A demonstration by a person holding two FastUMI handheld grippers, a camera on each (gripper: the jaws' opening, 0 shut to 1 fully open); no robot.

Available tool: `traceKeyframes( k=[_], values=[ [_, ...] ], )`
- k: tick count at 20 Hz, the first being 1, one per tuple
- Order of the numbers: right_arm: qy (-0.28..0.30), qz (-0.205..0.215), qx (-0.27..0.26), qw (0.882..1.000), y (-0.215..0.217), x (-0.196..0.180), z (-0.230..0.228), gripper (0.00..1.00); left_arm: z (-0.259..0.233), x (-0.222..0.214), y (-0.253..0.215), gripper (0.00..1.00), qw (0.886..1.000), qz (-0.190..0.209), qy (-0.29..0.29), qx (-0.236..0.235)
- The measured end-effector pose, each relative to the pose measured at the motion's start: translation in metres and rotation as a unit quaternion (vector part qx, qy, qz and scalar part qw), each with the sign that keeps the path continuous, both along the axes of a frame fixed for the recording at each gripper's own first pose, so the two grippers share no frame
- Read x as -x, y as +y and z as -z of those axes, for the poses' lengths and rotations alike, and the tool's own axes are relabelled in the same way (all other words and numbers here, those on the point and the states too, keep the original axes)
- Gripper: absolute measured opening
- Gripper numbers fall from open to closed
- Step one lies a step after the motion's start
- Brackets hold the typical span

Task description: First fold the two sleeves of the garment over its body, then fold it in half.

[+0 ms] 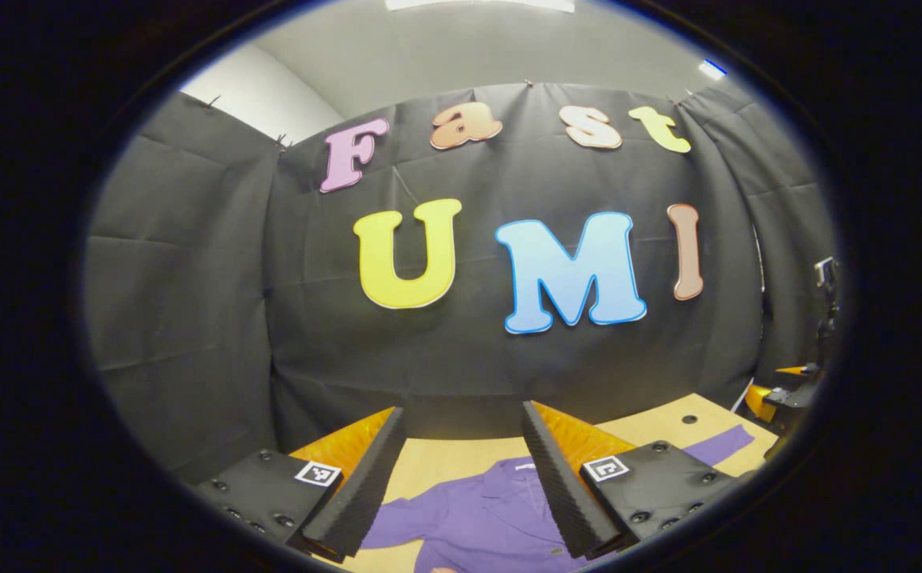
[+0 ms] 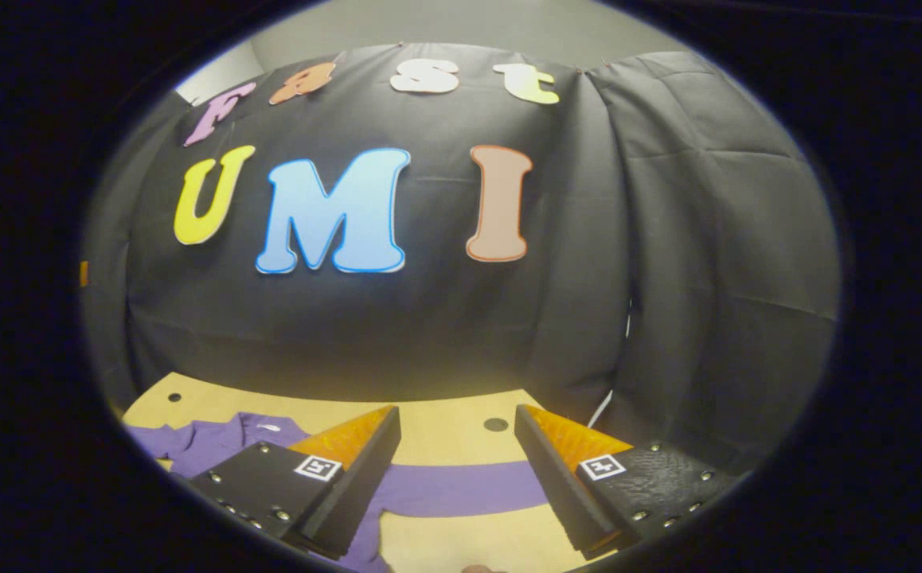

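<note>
Left gripper view has the left gripper (image 1: pixel 461 469) hanging over a pale wooden table (image 1: pixel 445 458), fingers spread wide apart with nothing between them. The inner faces of the fingers (image 1: pixel 369 481) are ribbed, kinda sawtooth foam-looking, and each is a wedge shape. Below and between them lies the purple garment (image 1: pixel 481 517), flat on the table, soft cloth with a collar pointing away toward the booth wall (image 1: pixel 190 318). One sleeve (image 1: pixel 720 446) runs off past the right finger, lying straight out sideways.

Right gripper view: the right gripper (image 2: pixel 457 465) is also wide open, holding nothing. That same sleeve (image 2: pixel 461 485) crosses the gap between its fingers as a long flat band, long axis going finger to finger. The garment's body sits off beyond the left finger. The table has small round holes (image 2: pixel 495 424).
</note>
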State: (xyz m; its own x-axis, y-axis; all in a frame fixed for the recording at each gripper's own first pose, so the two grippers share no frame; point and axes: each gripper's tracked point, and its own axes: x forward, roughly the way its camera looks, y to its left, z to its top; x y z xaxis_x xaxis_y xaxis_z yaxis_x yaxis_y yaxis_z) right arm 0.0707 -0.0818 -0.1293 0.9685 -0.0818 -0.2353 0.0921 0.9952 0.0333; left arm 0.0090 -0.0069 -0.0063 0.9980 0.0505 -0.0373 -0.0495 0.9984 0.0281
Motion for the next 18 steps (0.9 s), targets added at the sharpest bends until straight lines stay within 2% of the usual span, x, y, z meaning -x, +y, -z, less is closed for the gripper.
traceKeyframes(
  k=[3,6,10,18],
  values=[
    [0.052,0.024,0.001,0.998,-0.040,-0.033,0.058,0.93,-0.001,0.000,0.000,0.95,1.000,-0.020,0.008,-0.011],
    [0.095,0.030,-0.001,0.995,-0.058,-0.054,0.104,0.93,-0.002,0.003,-0.007,0.95,0.999,-0.032,0.013,-0.015],
    [0.161,0.031,-0.002,0.987,-0.080,-0.060,0.174,0.93,0.001,0.009,-0.015,0.95,0.999,-0.045,0.025,-0.011],
    [0.259,0.031,-0.004,0.965,-0.094,-0.059,0.264,0.93,0.011,0.022,-0.008,0.95,0.996,-0.074,0.048,-0.009]
  ],
)
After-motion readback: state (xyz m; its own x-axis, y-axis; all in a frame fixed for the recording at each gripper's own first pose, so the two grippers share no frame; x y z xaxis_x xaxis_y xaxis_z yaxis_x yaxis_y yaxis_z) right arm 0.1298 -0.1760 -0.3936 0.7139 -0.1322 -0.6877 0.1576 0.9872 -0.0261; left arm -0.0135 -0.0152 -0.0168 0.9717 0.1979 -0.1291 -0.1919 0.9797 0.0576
